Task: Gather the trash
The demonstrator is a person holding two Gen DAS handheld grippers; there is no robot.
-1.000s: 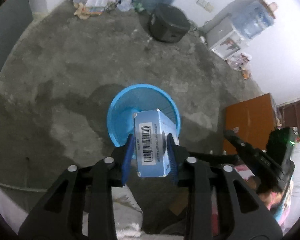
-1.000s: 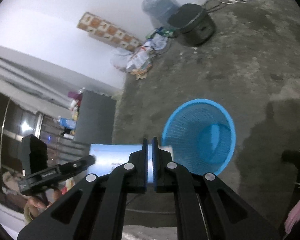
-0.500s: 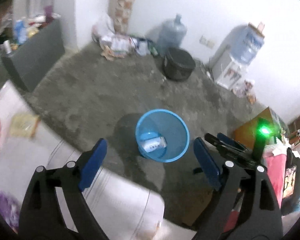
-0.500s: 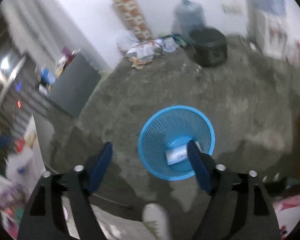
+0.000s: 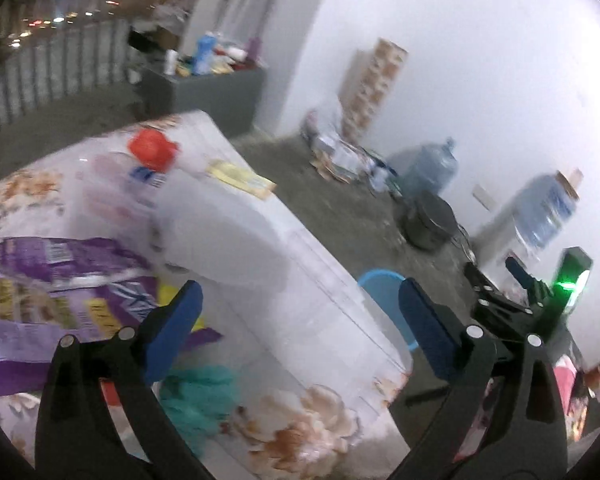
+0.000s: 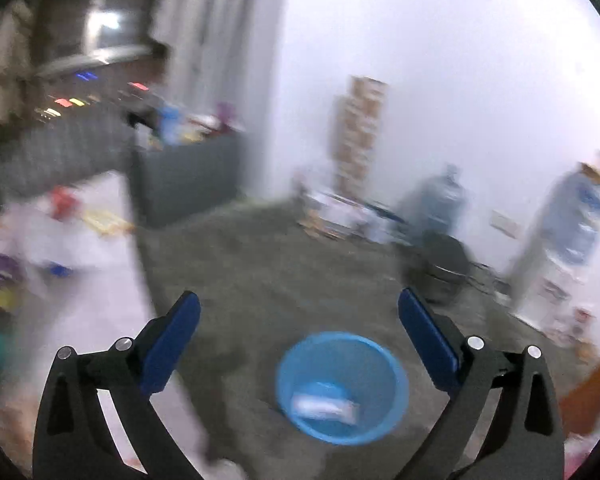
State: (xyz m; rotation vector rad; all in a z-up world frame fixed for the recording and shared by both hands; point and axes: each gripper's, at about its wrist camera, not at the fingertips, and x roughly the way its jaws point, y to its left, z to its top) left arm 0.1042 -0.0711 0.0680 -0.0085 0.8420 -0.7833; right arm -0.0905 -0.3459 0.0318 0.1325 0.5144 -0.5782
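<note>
L wrist view: left tongs spread wide, nothing in them, aimed over the bench. Purple wrapper lies just ahead to the L, long axis across the tongs; teal scrap right under them.

R wrist view: right tongs spread, nothing held, over blue bin w/ 1 box inside. L is nearer the trash.

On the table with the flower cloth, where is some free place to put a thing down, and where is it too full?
Free: the pale strip of the floral-cloth table along its edge toward the blue plastic basket. Crowded: the purple printed bag, red-capped clear bottle and teal mesh bundle.
</note>
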